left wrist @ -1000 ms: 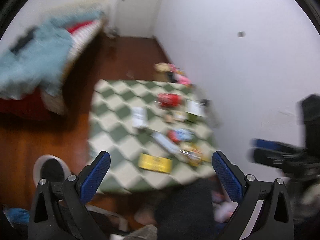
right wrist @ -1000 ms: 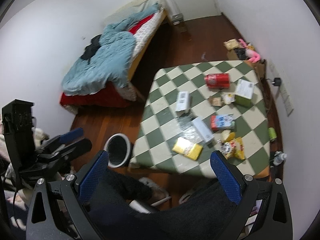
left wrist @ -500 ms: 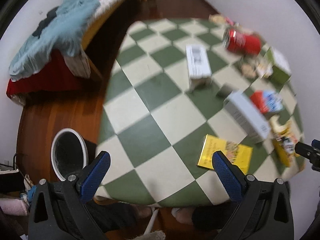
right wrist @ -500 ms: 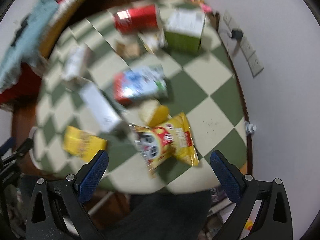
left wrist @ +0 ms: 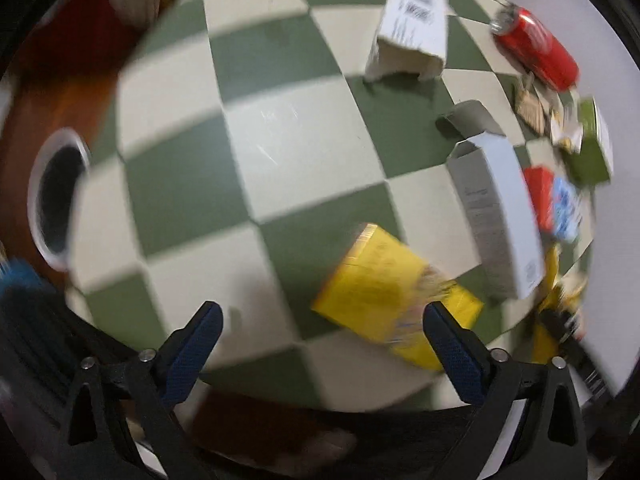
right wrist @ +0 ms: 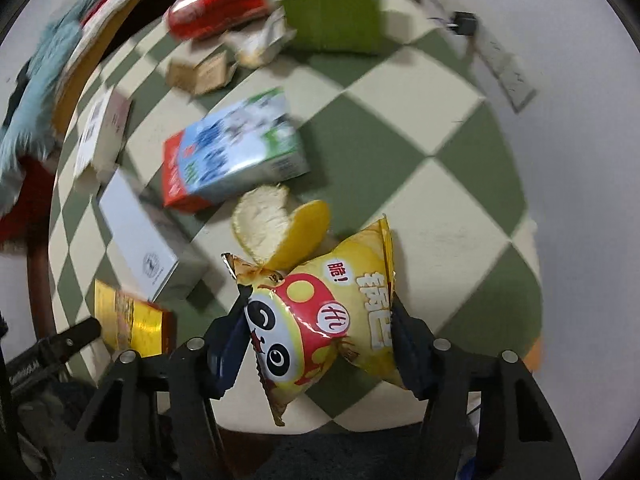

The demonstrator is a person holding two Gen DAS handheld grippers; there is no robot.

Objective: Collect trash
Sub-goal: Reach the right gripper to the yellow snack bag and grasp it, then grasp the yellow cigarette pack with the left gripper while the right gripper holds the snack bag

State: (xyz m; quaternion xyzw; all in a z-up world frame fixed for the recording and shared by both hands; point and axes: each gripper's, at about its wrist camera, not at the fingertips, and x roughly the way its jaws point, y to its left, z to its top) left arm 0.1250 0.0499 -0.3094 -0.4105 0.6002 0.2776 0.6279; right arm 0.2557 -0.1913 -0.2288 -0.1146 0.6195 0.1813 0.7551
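Observation:
Trash lies on a green and cream checkered table (left wrist: 248, 148). My right gripper (right wrist: 320, 340) is open with its fingers on either side of a yellow panda snack bag (right wrist: 320, 312); the bag lies on the table between them. A citrus peel (right wrist: 276, 224) and a blue milk carton (right wrist: 232, 156) lie just beyond it. My left gripper (left wrist: 320, 336) is open and empty, low over the table's near edge, with a yellow box (left wrist: 384, 288) just ahead to its right. A white bin (left wrist: 56, 196) stands on the floor to the left.
A long white box (left wrist: 496, 212), a torn white box (left wrist: 412, 28), a red can (left wrist: 536, 48), a green box (right wrist: 336, 12) and small wrappers (right wrist: 260, 44) lie farther back. A wall with a power strip (right wrist: 504, 68) borders the table's right side. A bed (right wrist: 44, 80) is at left.
Both grippers have dropped close to the table. The right one has moved in so the snack bag now sits between its fingers, which have narrowed. The left one has neared the yellow box.

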